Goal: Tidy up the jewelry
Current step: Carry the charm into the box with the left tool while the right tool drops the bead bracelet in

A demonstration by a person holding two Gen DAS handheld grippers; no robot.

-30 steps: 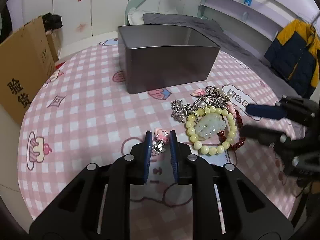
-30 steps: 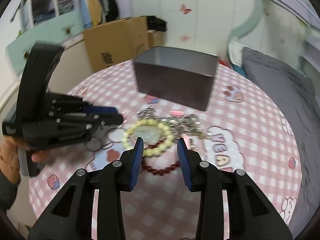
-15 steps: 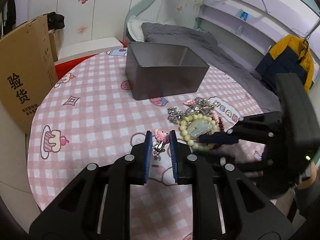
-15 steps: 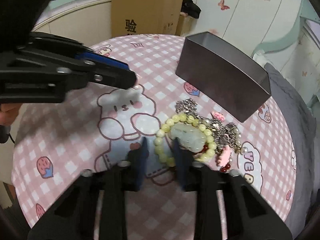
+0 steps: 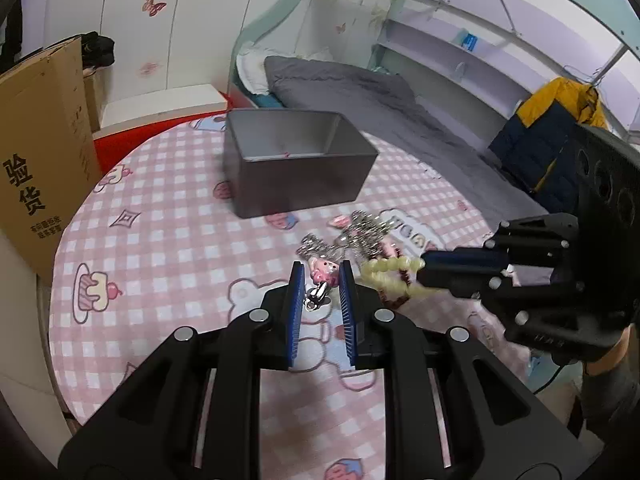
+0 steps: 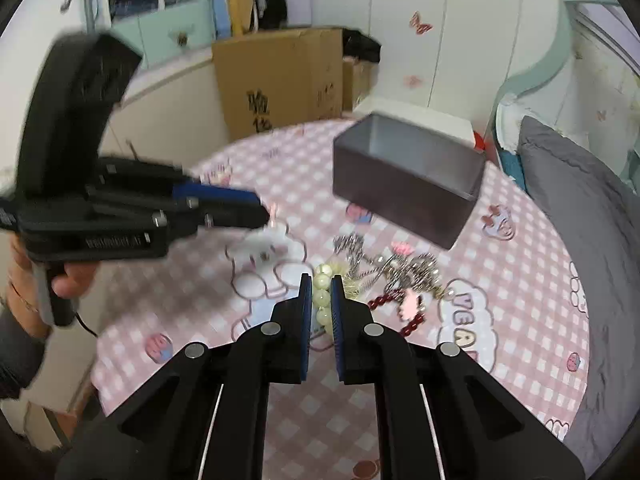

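My left gripper [image 5: 320,276] is shut on a pink cartoon hair clip [image 5: 324,271] with a silver clasp and holds it above the table. My right gripper [image 6: 321,286] is shut on a pale yellow bead bracelet [image 6: 322,294]; in the left wrist view the bracelet [image 5: 390,274] hangs lifted from the right gripper [image 5: 424,268]. A grey metal box [image 5: 298,168] stands open at the far side, also in the right wrist view [image 6: 408,184]. Silver chains [image 6: 404,268], a dark red bead string [image 6: 384,300] and a pink clip [image 6: 412,304] lie in a pile.
The round table [image 5: 160,216] has a pink checked cloth with cartoon prints. A cardboard box [image 5: 36,160] stands at its left edge. A bed with grey bedding [image 5: 360,88] lies behind, and a yellow and navy jacket [image 5: 548,136] hangs at the right.
My right gripper has closed on the yellow bead bracelet and lifted it off the pile. My left gripper has risen with the pink clip, so the box interior now shows.
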